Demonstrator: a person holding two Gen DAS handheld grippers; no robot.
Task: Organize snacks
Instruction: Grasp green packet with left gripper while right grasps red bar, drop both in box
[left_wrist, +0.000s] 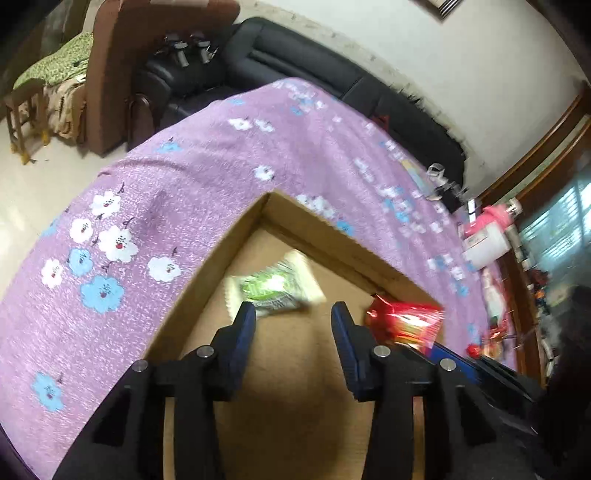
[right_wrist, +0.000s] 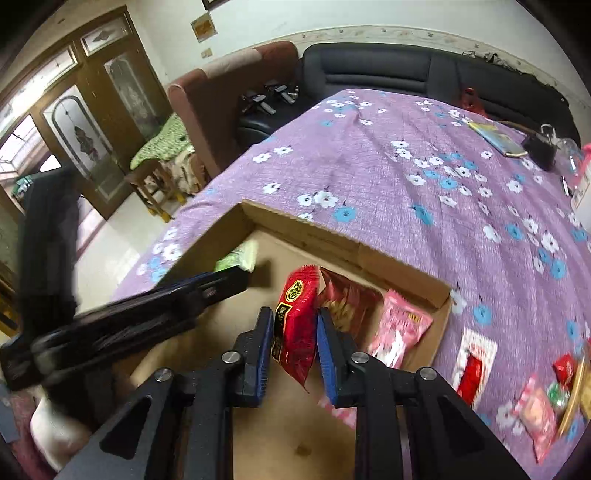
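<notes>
An open cardboard box (left_wrist: 236, 236) (right_wrist: 402, 266) sits on the purple flowered tablecloth. My left gripper (left_wrist: 293, 314) is open and empty over the box; a blurred green and white snack packet (left_wrist: 275, 286) (right_wrist: 238, 258) is just beyond its fingertips inside the box. My right gripper (right_wrist: 295, 314) is shut on a red snack packet (right_wrist: 295, 317) (left_wrist: 406, 323) and holds it over the box. A dark red packet (right_wrist: 347, 302) and a pink packet (right_wrist: 400, 326) lie in the box's right corner. The left gripper also shows in the right wrist view (right_wrist: 221, 288).
Loose snacks lie on the cloth right of the box: a white and red packet (right_wrist: 474, 363), a pink one (right_wrist: 539, 413) and small red and green ones (right_wrist: 561, 369). A phone (right_wrist: 496, 138), a black item (right_wrist: 541, 147) and a pink-capped bottle (left_wrist: 487, 232) stand at the far side.
</notes>
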